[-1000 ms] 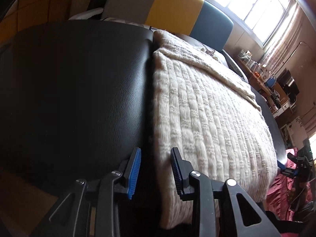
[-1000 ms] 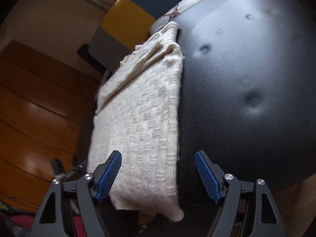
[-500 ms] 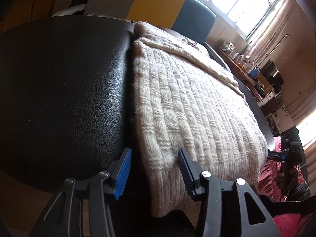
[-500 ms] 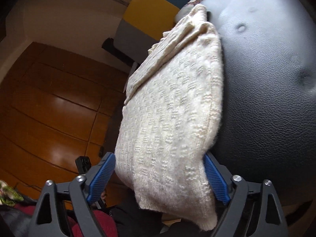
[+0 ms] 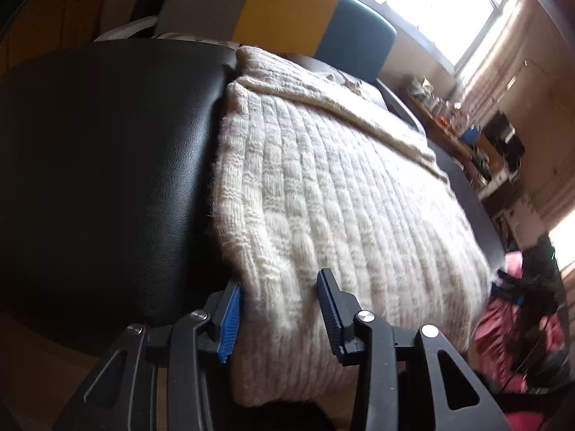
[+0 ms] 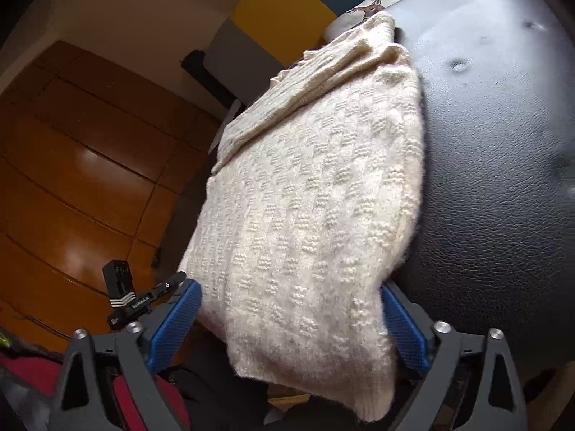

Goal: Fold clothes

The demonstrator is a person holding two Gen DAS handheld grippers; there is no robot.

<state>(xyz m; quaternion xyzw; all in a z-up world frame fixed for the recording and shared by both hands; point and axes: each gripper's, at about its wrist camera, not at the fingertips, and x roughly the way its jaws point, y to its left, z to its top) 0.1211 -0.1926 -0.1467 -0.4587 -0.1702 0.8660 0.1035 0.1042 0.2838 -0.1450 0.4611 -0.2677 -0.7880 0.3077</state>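
Note:
A cream knitted sweater lies folded lengthwise on a black leather seat, its near end hanging over the front edge. It also shows in the right wrist view. My left gripper is open, its blue pads on either side of the sweater's near left corner. My right gripper is open wide, its jaws straddling the sweater's near end, with the black seat to its right.
A grey, yellow and blue chair back stands behind the seat. A cluttered desk sits under a bright window at the right. Wooden floor lies left of the seat. Red cloth lies low on the right.
Both grippers have moved forward and inward onto the sweater's near end. The left one now has the corner between its jaws; the right one now straddles the hanging edge.

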